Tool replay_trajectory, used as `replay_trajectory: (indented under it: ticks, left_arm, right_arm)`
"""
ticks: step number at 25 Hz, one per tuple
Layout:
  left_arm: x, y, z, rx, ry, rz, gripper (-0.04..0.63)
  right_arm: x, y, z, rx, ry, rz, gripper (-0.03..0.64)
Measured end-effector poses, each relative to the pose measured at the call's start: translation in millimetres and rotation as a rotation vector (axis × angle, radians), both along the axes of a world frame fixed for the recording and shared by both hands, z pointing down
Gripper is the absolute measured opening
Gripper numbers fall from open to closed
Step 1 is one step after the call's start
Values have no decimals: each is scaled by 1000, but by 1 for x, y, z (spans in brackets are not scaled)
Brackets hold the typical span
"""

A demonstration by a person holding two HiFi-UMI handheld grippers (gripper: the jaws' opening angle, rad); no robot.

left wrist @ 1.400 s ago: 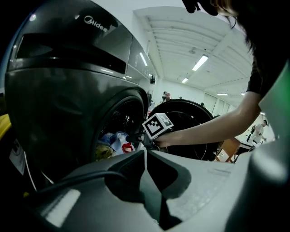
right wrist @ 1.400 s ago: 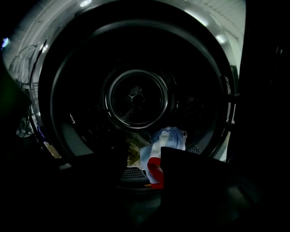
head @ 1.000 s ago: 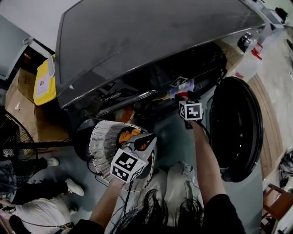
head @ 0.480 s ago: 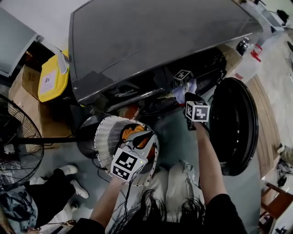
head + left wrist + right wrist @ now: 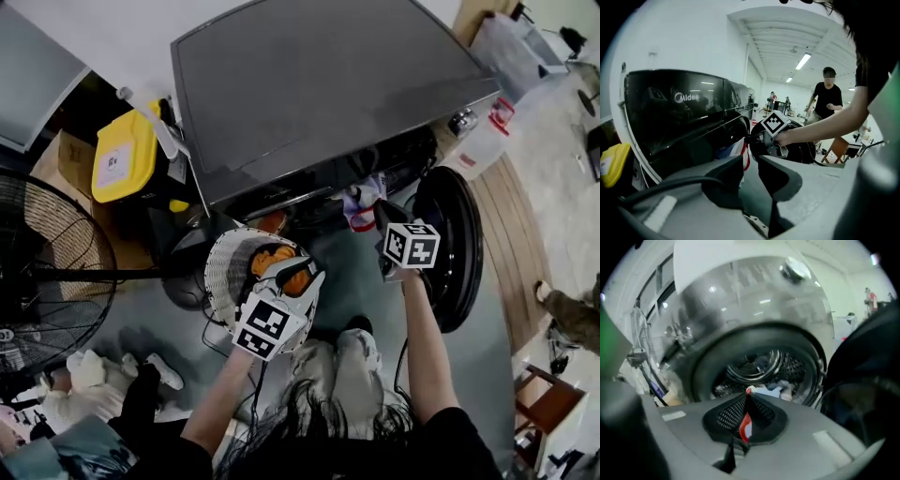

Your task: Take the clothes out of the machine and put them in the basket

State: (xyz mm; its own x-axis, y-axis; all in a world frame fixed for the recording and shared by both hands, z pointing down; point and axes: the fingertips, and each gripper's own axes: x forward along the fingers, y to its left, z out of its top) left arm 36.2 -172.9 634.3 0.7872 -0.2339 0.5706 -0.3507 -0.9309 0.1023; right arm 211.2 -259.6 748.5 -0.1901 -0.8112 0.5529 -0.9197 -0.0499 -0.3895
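**mk_77:** What couldn't you make out?

**spin_cycle:** Mostly the drum [image 5: 754, 364]. The right gripper view was smeared, so the pale bits lying in it [image 5: 780, 390] couldn't be counted. From the head view the drum was tucked out of sight under the top of the washing machine [image 5: 328, 84]. The basket [image 5: 220, 272] was half covered by the left gripper [image 5: 298, 274]. Only a sliver of the garment [image 5: 745, 427] showed between the pads of the right gripper [image 5: 747, 397].

**mk_77:** And the counts?

**spin_cycle:** One machine, one door [image 5: 455, 244] swung open, and one white basket with one orange lump [image 5: 272, 258] in it. Also two grippers, one fan [image 5: 42, 272] and one yellow container [image 5: 120, 155]. The right gripper was clamped tight on a single red, white and blue garment. It hung just outside the machine's opening, beside the door — well short of the basket. The left gripper's jaws stood apart with nothing between them, hovering over the basket's rim.
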Motion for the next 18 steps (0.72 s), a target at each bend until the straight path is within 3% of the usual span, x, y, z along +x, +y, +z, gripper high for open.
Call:
replay_trajectory:
  ticks: [10, 18]
  left_arm:
    - [12, 10, -80, 58, 4, 6, 123]
    - [31, 24, -118, 131, 11, 44, 186]
  right_arm:
    - [-20, 52, -155, 142, -65, -56, 26]
    - [-33, 80, -258, 235, -67, -133, 26]
